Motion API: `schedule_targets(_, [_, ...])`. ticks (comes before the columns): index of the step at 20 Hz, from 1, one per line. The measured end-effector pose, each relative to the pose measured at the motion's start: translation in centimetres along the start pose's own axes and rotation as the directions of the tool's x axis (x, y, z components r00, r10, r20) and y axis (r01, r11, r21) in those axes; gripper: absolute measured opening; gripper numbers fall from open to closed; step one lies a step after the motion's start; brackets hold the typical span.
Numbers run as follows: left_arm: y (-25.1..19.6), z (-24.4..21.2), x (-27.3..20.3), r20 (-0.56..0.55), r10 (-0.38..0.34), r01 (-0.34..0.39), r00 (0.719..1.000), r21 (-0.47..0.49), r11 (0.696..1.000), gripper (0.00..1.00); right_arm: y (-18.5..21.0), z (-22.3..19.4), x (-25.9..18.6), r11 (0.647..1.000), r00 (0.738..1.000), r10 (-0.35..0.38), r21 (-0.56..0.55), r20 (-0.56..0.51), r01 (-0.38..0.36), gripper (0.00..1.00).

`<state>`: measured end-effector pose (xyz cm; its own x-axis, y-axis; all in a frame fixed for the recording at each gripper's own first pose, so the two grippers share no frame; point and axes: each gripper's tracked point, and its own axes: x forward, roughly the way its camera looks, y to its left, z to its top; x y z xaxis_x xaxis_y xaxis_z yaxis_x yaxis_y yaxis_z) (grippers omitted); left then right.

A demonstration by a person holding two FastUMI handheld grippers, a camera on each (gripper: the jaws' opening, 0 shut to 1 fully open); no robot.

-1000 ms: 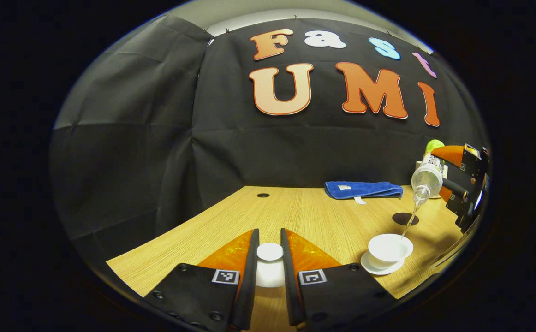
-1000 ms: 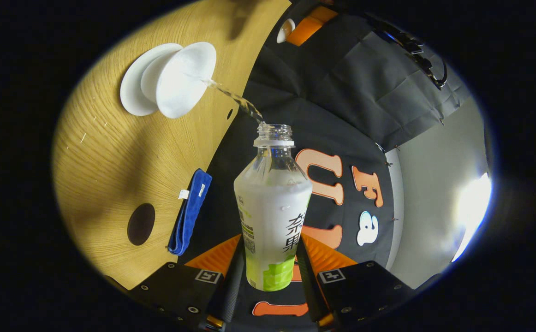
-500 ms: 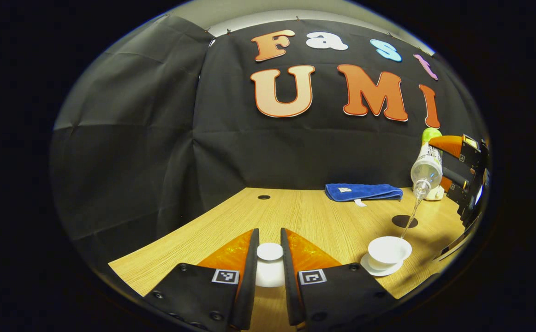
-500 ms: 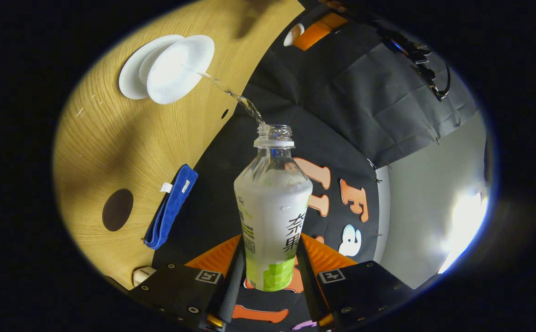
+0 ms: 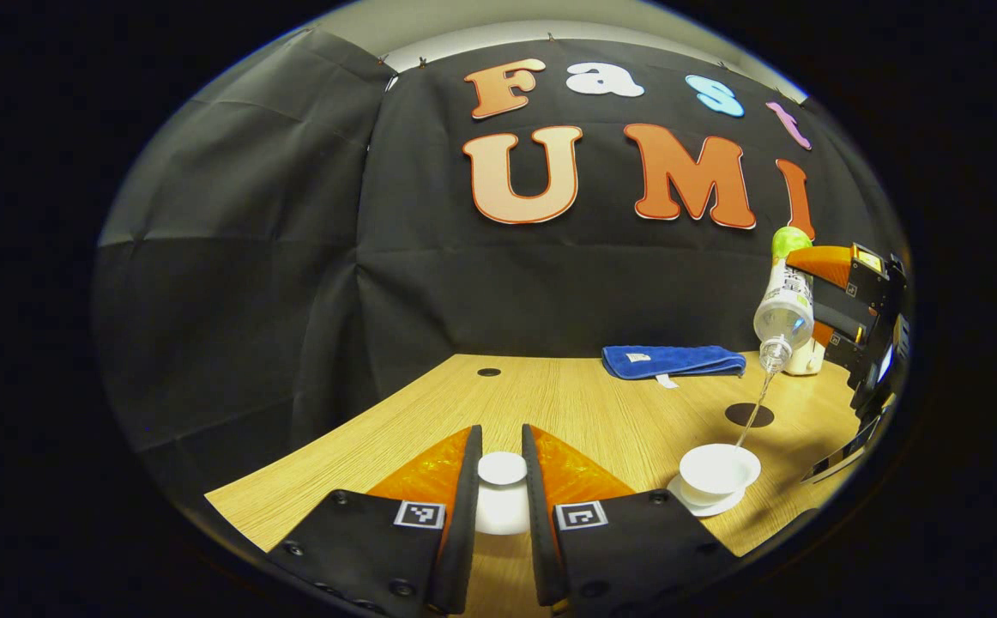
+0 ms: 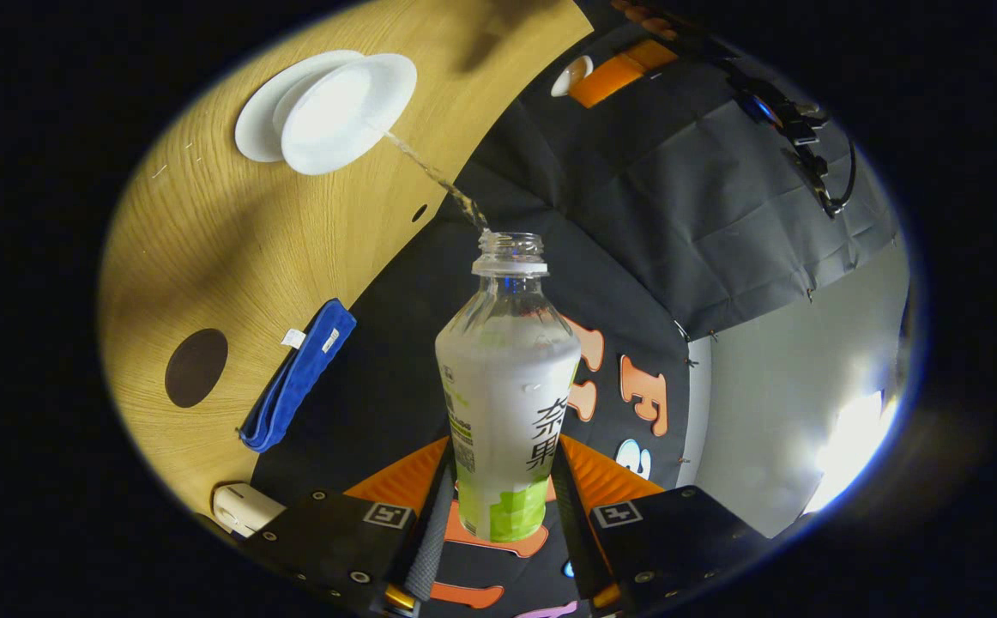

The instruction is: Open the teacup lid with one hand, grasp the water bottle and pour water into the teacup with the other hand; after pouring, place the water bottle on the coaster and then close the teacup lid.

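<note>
While water bottle point(image 6: 507, 386) pours | right tongs point(image 6: 498, 506) clamp it | left tongs point(image 5: 501, 489) clamp lid point(image 5: 502, 469) | wooden table point(image 5: 567, 403)

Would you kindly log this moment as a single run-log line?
phase: pouring | right hand-held gripper: shut on water bottle, tilted, stream into teacup | left hand-held gripper: shut on teacup lid | coaster: bare

Hand-held gripper point(image 6: 498, 515) clamps tilted water bottle point(image 6: 507, 386); water streams into teacup point(image 6: 344, 112)

water bottle point(image 5: 783, 302) raised, tipped steeper | stream point(image 5: 749, 418) to teacup point(image 5: 718, 471) thinner
</note>
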<state>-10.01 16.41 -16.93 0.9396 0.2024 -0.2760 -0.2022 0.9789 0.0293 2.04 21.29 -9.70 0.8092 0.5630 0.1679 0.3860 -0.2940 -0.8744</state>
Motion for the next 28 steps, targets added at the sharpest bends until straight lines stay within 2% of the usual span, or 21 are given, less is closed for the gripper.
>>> schedule_targets(5, [-0.3,-0.4,0.1,-0.014,-0.008,0.008,1.000,0.007,1.000,0.33,0.0,0.5,-0.2,1.000,1.000,0.011,-0.022,0.023,-0.011,0.62])
schedule_targets(10, [-0.9,-0.5,0.0,-0.010,-0.016,0.016,1.000,0.020,1.000,0.33,1.6,2.9,-0.5,0.999,0.997,0.032,-0.021,0.074,-0.030,0.62])
schedule_targets(13, [-1.8,-0.4,0.0,-0.007,-0.031,0.031,1.000,0.016,0.999,0.33,3.4,4.1,-0.7,0.996,0.992,0.083,0.020,0.089,-0.085,0.62])
schedule_targets(16, [-2.8,-0.6,-0.1,-0.015,-0.050,0.050,0.999,0.010,0.999,0.33,3.7,4.9,-0.6,0.995,0.993,0.088,0.044,0.084,-0.092,0.62])
schedule_targets(18, [-2.8,-0.2,-0.2,-0.009,-0.051,0.051,0.999,0.007,0.999,0.33,4.2,4.9,-0.6,0.989,0.993,0.100,0.105,0.069,-0.107,0.62])
schedule_targets(20, [-3.1,0.1,-0.2,-0.004,-0.053,0.053,0.999,0.007,0.999,0.33,5.0,4.7,-0.6,0.969,0.991,0.128,0.207,0.050,-0.136,0.62])
schedule_targets(22, [-3.5,0.3,-0.2,0.000,-0.058,0.058,0.998,0.007,0.998,0.33,5.0,4.6,-0.7,0.926,0.989,0.144,0.346,0.039,-0.149,0.62])
schedule_targets(24, [-4.0,0.4,0.0,0.002,-0.069,0.069,0.998,-0.001,0.998,0.33,3.9,4.7,-0.4,0.878,0.995,0.092,0.467,0.041,-0.101,0.63])
schedule_targets(26, [-4.6,0.4,0.1,0.001,-0.080,0.080,0.997,-0.011,0.997,0.33,2.5,3.6,-0.1,0.842,0.999,0.053,0.538,0.006,-0.048,0.62])
schedule_targets(28, [-4.8,0.4,0.2,0.002,-0.080,0.080,0.997,-0.019,0.997,0.33,2.3,2.3,0.6,0.782,0.999,0.033,0.623,-0.033,-0.005,0.63])
